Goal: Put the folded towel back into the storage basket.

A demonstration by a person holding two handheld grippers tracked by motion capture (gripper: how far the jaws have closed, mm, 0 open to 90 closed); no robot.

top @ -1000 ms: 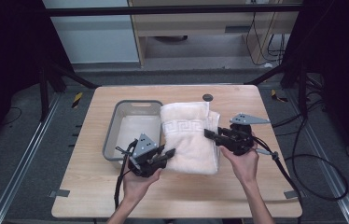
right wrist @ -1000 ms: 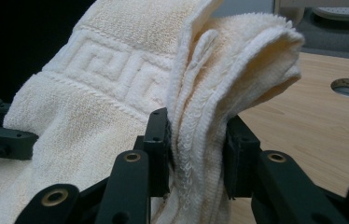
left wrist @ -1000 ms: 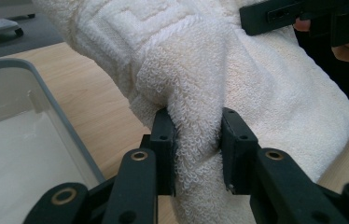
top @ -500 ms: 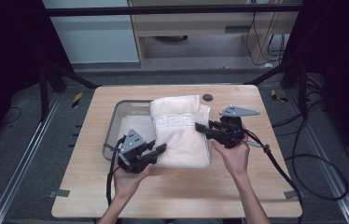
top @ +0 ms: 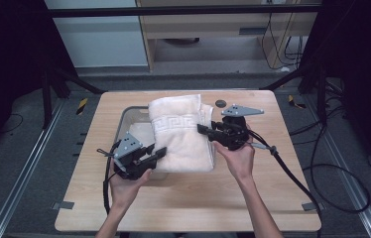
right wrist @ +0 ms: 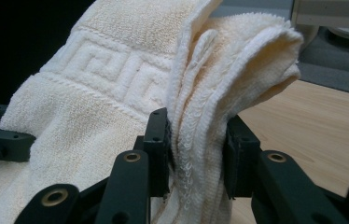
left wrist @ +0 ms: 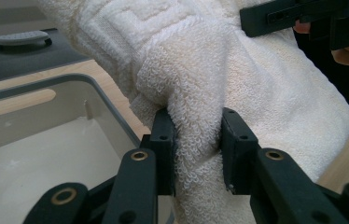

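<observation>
A folded cream towel (top: pixel 181 134) with a woven key-pattern band hangs lifted between both grippers, partly over a grey bin (top: pixel 126 119) on the wooden table. My left gripper (top: pixel 157 153) is shut on the towel's near left edge (left wrist: pixel 196 140). My right gripper (top: pixel 204 130) is shut on the towel's stacked right edge (right wrist: pixel 196 154). In the left gripper view the bin's rim (left wrist: pixel 51 84) lies just left of and below the jaws. The other gripper (left wrist: pixel 298 16) shows at the top right of that view, at the towel's far side.
A small dark round disc (top: pixel 220 103) lies on the table (top: pixel 282 198) behind the towel. Cables (top: pixel 292 173) trail from the right gripper over the table's right side. The bin's inside (left wrist: pixel 28 172) looks pale, with nothing visible in it.
Both grippers have carried the towel leftward and up off the table, so it now hangs partly over the bin. Both grips on the towel have held.
</observation>
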